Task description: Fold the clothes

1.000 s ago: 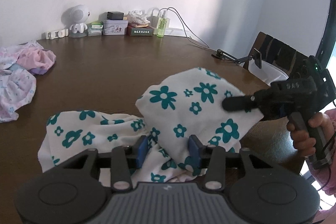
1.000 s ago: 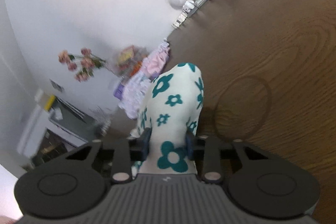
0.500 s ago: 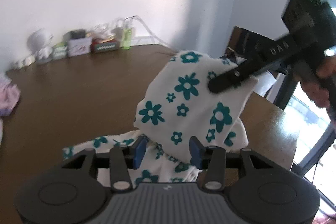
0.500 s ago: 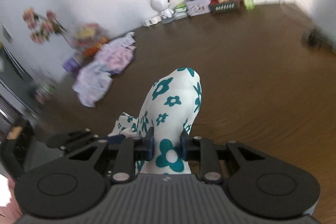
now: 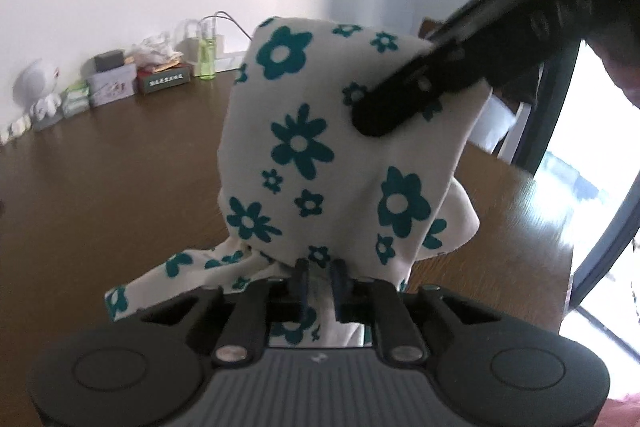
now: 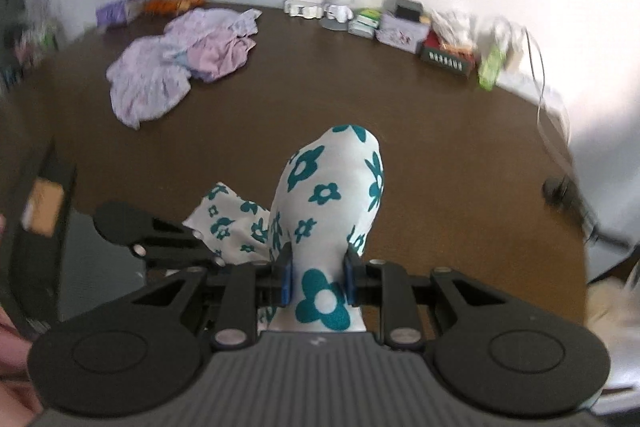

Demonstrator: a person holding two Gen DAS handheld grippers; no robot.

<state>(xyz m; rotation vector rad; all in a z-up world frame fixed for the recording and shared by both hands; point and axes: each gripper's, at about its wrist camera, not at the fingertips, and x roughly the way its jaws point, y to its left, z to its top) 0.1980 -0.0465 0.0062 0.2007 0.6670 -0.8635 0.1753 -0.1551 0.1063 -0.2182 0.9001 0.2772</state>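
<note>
White cloth with teal flowers (image 5: 320, 155) hung above the brown table (image 5: 100, 187), pinched by the right gripper (image 6: 318, 281); the left gripper (image 5: 319, 285) was closing on its lower edge. Only the right view showed lilac clothes (image 6: 180, 63).

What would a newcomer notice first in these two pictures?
First, the white garment with teal flowers, lifted above the brown table and filling the middle of both views. The right gripper pinches its upper part, while the left gripper is closing on a lower fold. Behind it, a crumpled pink and lilac pile of clothes lies on the table.
</note>
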